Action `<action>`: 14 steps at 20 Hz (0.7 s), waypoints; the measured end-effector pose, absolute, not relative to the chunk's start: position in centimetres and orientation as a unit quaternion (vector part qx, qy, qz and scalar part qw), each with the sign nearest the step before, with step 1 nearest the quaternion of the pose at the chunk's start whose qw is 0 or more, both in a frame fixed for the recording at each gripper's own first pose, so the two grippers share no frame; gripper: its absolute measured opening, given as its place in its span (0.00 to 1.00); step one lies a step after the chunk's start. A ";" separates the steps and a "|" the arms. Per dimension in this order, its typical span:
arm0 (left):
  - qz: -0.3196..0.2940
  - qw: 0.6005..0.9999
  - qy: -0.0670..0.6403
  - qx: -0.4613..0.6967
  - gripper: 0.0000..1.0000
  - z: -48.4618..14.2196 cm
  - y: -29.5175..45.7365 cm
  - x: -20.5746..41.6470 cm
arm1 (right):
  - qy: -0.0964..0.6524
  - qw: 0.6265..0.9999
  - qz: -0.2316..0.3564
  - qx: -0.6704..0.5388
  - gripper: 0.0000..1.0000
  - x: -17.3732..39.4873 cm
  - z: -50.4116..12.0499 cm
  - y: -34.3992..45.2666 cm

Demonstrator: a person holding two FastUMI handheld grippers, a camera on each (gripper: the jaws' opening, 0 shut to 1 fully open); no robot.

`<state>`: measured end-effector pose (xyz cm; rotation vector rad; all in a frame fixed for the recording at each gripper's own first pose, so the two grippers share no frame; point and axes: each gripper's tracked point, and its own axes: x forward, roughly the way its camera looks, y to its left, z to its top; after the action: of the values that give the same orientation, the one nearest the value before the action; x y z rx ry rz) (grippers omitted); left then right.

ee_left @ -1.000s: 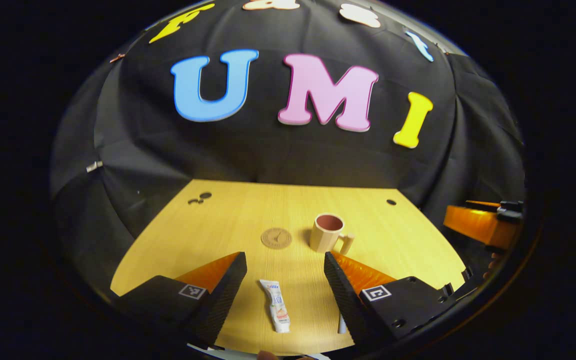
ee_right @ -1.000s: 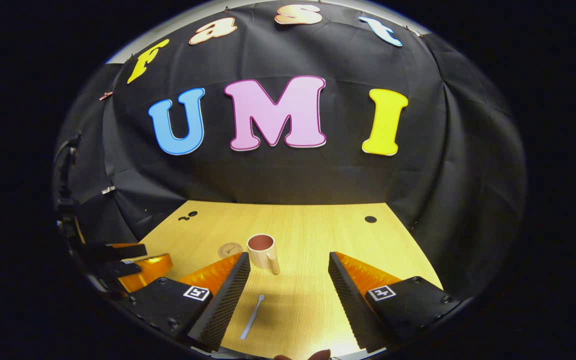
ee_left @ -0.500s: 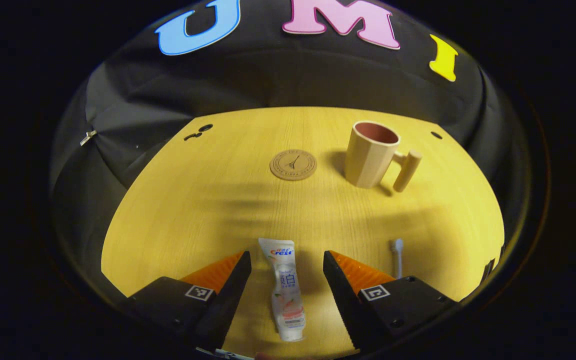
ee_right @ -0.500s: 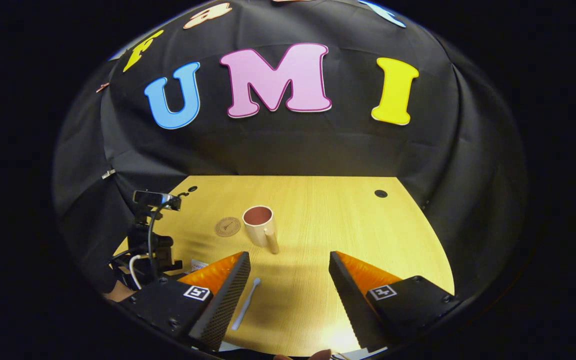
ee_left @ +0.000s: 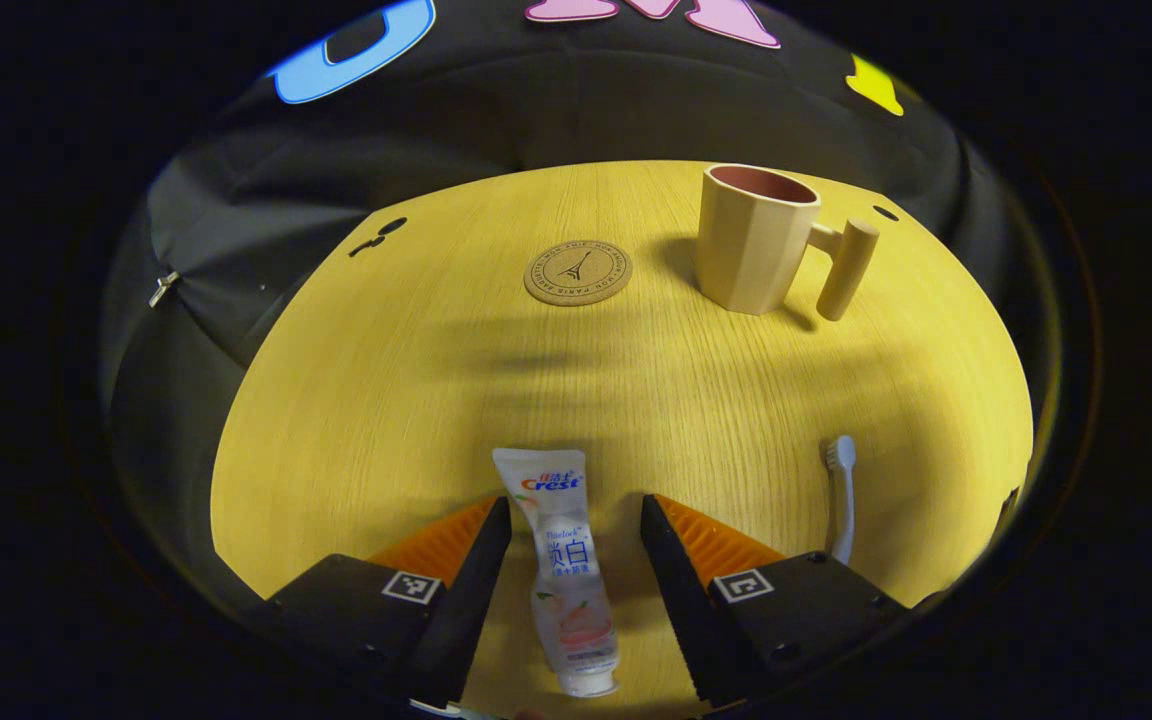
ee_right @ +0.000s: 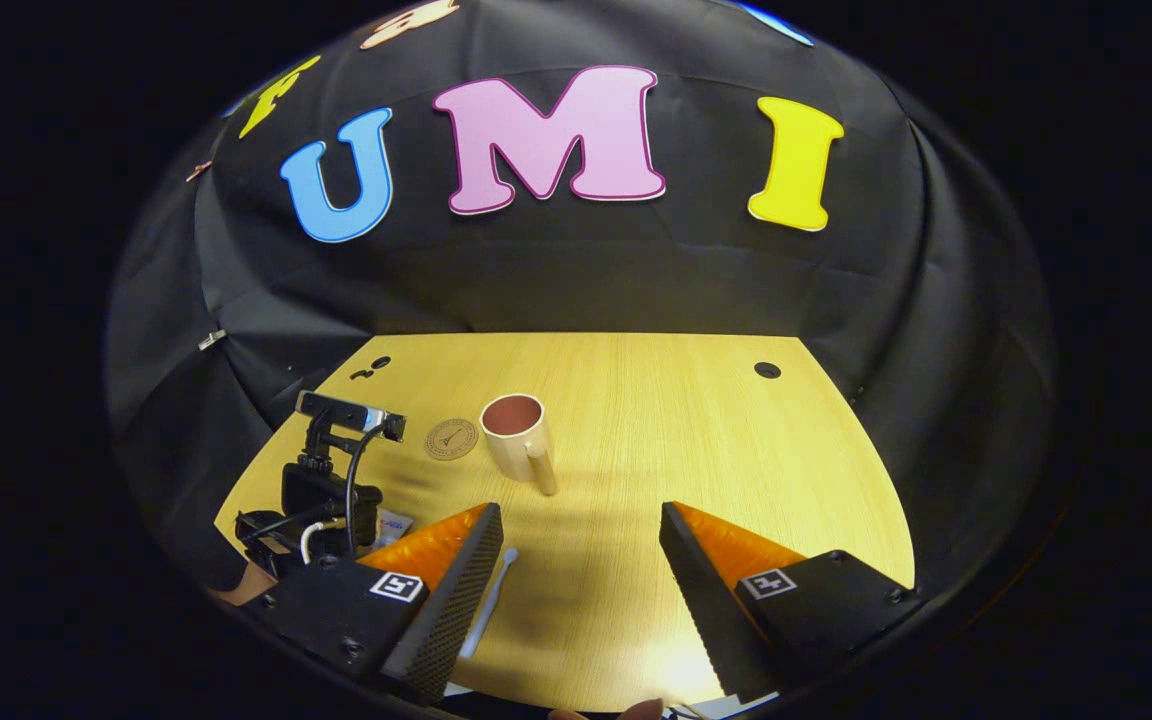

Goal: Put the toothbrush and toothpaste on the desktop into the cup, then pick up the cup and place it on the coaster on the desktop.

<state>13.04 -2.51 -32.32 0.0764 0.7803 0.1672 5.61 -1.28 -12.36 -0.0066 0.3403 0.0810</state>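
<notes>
A: What is seen in the left gripper view?

B: The left gripper is held low over the pale wooden desktop with its fingers spread apart, and the white soft-plastic toothpaste tube lies flat between them, touched by neither as far as can be judged. The white plastic toothbrush lies to the side, well apart from the tube. Farther back, the beige faceted cup with a peg handle stands upright, empty, just beside the round cork coaster.

A: So which step is in hand?

B: The first pick, it is judged: the tube is bracketed but not yet gripped. The fingers would need to be closed squarely on its body.

A: And the right gripper view?

B: The right gripper is held open and empty above the desktop, the toothbrush lying by its inner finger. The cup and coaster are seen beyond.
</notes>
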 end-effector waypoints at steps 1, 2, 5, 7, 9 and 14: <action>0.080 0.920 0.383 0.032 0.84 -32.4 -2.5 12.9 | 0.171 0.984 0.041 -0.003 0.98 5.6 -12.4 -1.2; 0.076 0.919 0.386 0.025 0.82 -32.5 -2.7 12.9 | 0.172 0.984 0.041 -0.003 0.98 5.7 -12.5 -1.0; 0.066 0.917 0.392 -0.001 0.63 -32.9 -3.2 12.7 | 0.178 0.983 0.048 -0.001 0.98 5.6 -12.9 0.1; 0.061 0.916 0.395 -0.022 0.45 -33.2 -3.3 12.8 | 0.185 0.982 0.050 -0.004 0.98 5.7 -13.3 0.8; 0.051 0.914 0.401 -0.016 0.43 -33.1 -3.4 12.7 | 0.197 0.979 0.049 -0.007 0.98 5.5 -14.4 1.3; 0.013 0.921 0.390 0.008 0.28 -32.5 -3.6 12.7 | 0.251 0.967 0.049 -0.003 0.98 5.5 -17.8 2.7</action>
<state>12.73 -3.56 -32.51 0.0173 0.8005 0.0258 5.46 2.73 -17.82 -0.0051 0.5080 0.0993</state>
